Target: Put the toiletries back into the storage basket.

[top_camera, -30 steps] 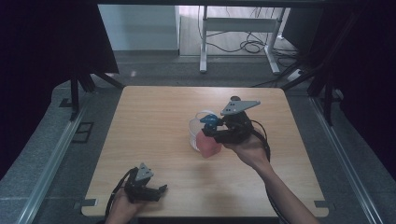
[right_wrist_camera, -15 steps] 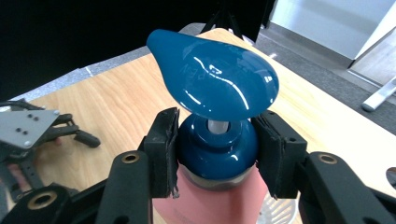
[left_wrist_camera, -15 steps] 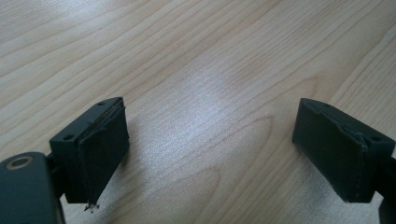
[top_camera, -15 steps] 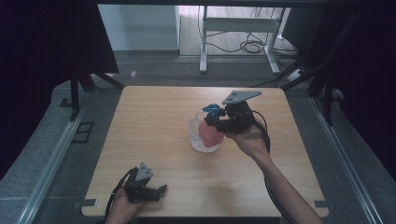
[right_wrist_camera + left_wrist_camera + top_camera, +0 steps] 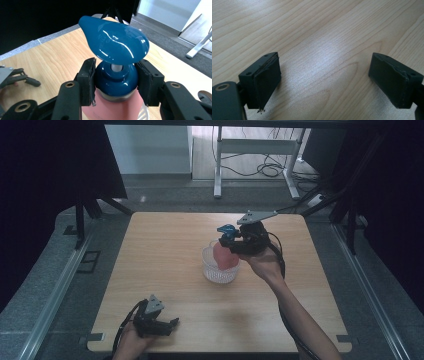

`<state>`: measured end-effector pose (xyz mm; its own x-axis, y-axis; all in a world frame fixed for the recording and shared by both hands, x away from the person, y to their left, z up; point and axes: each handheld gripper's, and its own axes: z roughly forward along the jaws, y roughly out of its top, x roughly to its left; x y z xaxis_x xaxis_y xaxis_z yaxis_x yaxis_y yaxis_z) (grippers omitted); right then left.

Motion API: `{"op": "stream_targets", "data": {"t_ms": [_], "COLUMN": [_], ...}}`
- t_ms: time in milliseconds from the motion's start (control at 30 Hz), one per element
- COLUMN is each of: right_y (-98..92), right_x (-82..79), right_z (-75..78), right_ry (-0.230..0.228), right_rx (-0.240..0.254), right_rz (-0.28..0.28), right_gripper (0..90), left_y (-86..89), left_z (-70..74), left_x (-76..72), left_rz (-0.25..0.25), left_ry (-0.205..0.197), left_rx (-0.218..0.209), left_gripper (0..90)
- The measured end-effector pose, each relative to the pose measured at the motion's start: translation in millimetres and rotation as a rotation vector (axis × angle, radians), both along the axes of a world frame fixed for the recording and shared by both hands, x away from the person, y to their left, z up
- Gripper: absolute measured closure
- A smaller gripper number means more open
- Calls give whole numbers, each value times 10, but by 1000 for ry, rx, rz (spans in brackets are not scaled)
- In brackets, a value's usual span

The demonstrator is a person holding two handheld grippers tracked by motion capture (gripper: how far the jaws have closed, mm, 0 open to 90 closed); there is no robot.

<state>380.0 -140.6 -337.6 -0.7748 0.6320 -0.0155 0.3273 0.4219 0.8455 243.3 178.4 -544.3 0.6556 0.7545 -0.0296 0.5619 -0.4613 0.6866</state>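
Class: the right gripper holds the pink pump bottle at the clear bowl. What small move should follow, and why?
Probably ease the bottle straight down until it stands in the bowl, then open. The right gripper is clamped on its blue collar, the body sits inside the bowl's rim, and the left gripper rests open, far off.

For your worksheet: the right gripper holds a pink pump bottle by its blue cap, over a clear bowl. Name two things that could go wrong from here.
1. The right gripper clamps only the rounded, glossy blue collar of the pump bottle, so the bottle might slip or swing.
2. The bottle hangs in or just over the light clear bowl, which the left gripper rests far from and does not steady; a nudge could tip or push the bowl.
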Motion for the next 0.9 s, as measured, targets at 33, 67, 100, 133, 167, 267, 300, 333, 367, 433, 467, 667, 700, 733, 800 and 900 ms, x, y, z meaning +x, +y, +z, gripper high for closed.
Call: {"op": "stream_targets", "data": {"t_ms": [33, 67, 100, 133, 167, 267, 300, 333, 367, 433, 467, 667, 700, 733, 800, 900], "right_y": [0, 1, 3, 5, 8, 14, 15, 17, 18, 22, 22, 33, 37, 39, 44, 52], "right_x": [15, 30, 44, 59, 74, 113, 125, 136, 146, 163, 170, 201, 203, 206, 212, 222], "right_z": [-9, -17, -27, -38, -50, -94, -112, -130, -147, -181, -196, -270, -281, -292, -316, -352], "right_ry": [1, 4, 4, 4, 4, 10, 12, 12, 13, 14, 14, 22, 23, 23, 26, 28], "right_rx": [0, 0, -1, -3, -5, -7, -9, -11, -14, -16, -15, -18, -18, -20, -23, -25], "right_rz": [-3, -6, -10, -14, -16, -24, -27, -28, -30, -34, -34, -32, -33, -32, -28, -28], "right_gripper": [527, 527, 527, 527, 527, 526, 527, 527, 527, 527, 527, 527, 527, 527, 527, 527], "left_y": [0, 0, 0, 0, 0, 0, 0, 0, 0, 1, 0, 1, 1, 1, 1, -1], "left_z": [0, 0, 0, 0, 0, -1, -1, -1, 0, 0, -1, 0, 0, 0, 1, 0], "left_x": [0, 0, 0, 0, 0, 0, 0, 0, 0, 0, 0, 0, 0, 0, 0, -3], "left_rz": [0, 0, 0, 0, 0, 0, 0, 0, -1, -1, 0, -2, -2, -2, -2, 2], "left_ry": [0, 0, 0, 0, 0, -1, -1, -1, -1, -1, -1, -1, -1, -1, 0, 1], "left_rx": [0, 0, 0, 0, 0, 0, 0, 0, 0, 1, -1, 0, 0, 0, 0, -3], "left_gripper": [104, 104, 104, 104, 104, 104, 104, 104, 104, 104, 104, 104, 104, 104, 104, 104]}}
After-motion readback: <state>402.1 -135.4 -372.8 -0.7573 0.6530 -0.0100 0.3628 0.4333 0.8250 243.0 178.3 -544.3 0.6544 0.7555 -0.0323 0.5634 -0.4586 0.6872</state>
